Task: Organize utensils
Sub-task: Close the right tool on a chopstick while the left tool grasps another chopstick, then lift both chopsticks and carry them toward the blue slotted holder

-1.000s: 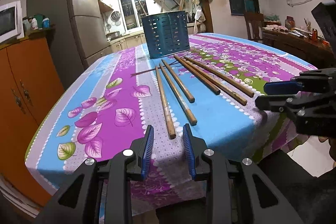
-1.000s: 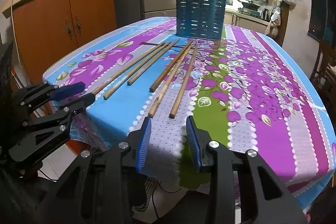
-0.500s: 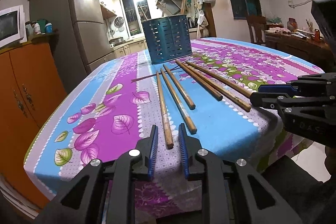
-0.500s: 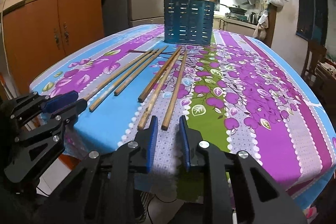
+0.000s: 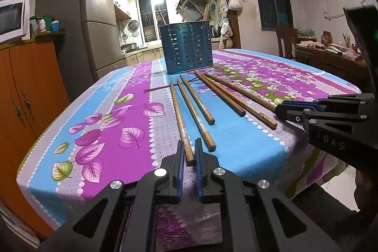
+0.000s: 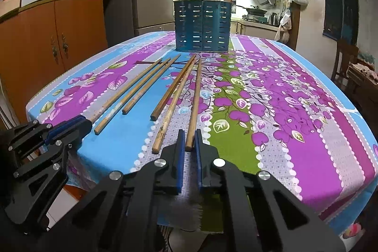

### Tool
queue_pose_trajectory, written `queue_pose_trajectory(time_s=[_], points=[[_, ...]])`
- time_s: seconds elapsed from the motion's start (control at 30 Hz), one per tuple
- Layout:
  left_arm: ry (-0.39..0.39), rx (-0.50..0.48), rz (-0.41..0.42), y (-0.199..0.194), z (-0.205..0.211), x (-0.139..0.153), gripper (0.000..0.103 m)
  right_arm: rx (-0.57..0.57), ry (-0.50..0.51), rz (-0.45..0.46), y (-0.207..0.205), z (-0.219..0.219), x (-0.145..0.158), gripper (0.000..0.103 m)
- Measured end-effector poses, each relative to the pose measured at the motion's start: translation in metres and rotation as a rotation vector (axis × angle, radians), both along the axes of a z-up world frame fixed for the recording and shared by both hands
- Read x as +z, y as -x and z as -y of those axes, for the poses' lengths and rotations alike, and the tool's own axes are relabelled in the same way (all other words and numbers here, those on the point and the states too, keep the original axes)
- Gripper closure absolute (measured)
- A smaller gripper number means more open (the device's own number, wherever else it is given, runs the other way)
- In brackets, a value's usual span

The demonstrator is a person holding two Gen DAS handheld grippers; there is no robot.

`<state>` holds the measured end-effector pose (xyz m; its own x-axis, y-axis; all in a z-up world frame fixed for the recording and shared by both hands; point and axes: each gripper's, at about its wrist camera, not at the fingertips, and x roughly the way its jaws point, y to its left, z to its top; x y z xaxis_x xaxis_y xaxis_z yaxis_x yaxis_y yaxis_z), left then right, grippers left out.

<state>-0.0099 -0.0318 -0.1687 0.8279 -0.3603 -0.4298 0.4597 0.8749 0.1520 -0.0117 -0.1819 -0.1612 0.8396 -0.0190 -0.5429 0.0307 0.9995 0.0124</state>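
Now both grippers pinch chopstick ends: left gripper (image 5: 188, 158) on the leftmost chopstick (image 5: 178, 115), right gripper (image 6: 189, 144) on the rightmost chopstick (image 6: 195, 96). Squeeze firmly, lift level, then drop tips into the holder (image 6: 202, 26).

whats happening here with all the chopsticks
A person holds tongs in each hand at the near table edge. The left tongs are closed on the end of the leftmost chopstick; the right tongs are closed on the rightmost chopstick. Four more lie between them, before the blue utensil holder.
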Motion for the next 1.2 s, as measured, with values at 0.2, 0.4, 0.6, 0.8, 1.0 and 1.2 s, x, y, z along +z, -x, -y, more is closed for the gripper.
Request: queue_pose_trajectory(time_s=[0.2,0.4,0.6,0.8,1.0,1.2], points=[[0.008,0.028,-0.006,-0.005,-0.005,0.001,0.096,-0.007,-0.021,0.006,0.002,0.003,0.0,0.098],[0.019,0.032,0.003,-0.003,-0.006,0.006,0.096,-0.027,-0.037,0.004,0.003,0.009,0.001,0.098],[0.04,0.038,0.022,0.002,-0.009,0.016,0.096,-0.038,-0.025,0.025,0.008,0.014,0.007,0.098],[0.057,0.049,0.04,0.005,-0.012,0.025,0.096,-0.049,-0.008,0.048,0.013,0.015,0.013,0.098],[0.08,0.043,0.067,0.012,-0.014,0.04,0.096,-0.051,0.02,0.089,0.02,0.018,0.024,0.098],[0.117,0.047,0.09,0.014,-0.017,0.061,0.096,-0.043,0.038,0.138,0.023,0.022,0.041,0.098]])
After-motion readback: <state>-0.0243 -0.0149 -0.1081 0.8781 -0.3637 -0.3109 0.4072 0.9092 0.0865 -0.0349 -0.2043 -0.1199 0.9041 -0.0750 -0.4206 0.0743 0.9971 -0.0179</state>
